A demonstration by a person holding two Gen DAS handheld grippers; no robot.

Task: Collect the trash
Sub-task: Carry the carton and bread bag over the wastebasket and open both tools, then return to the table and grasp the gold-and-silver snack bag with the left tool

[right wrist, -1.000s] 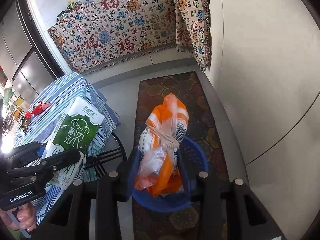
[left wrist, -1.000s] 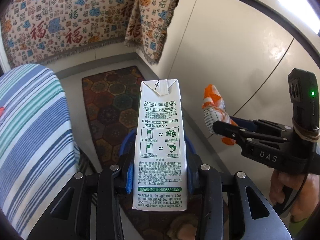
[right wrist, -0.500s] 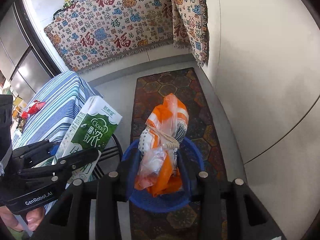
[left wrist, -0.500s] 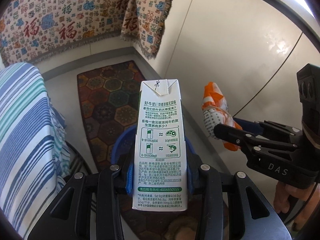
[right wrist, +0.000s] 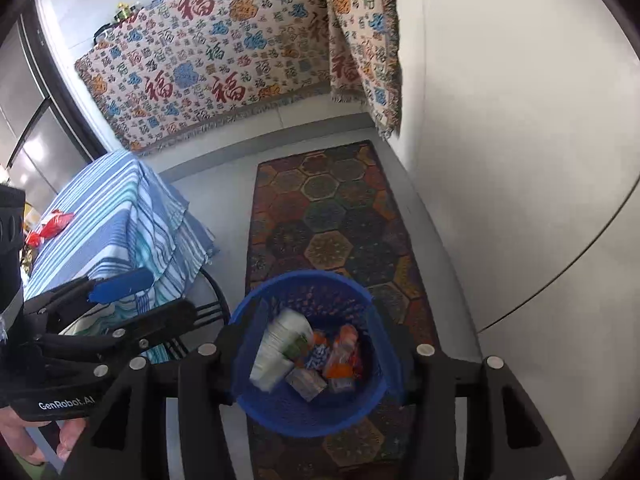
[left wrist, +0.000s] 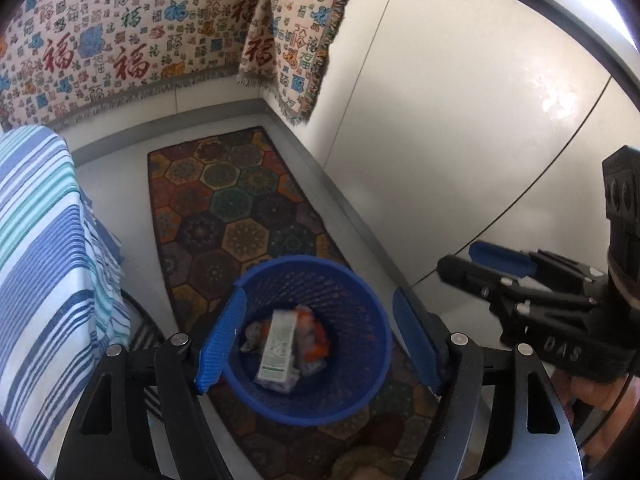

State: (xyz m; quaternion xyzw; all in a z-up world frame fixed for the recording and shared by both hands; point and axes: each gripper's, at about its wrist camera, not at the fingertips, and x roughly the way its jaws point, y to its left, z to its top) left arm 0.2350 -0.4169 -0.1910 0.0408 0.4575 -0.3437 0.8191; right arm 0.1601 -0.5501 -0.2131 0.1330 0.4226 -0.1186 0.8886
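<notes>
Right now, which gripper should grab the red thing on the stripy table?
Probably left. The left gripper is open, empty and beside the table, nearer the red thing; the right gripper, also open, is on the wall side.

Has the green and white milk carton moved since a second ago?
Yes. The green and white milk carton has left the left gripper, now open, and dropped into the blue mesh bin on the patterned rug.

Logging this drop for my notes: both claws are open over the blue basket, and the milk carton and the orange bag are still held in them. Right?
Not quite. Both claws, left claw and right claw, are open over the blue basket, but empty. The left wrist view shows the milk carton and orange bag lying inside the basket.
</notes>
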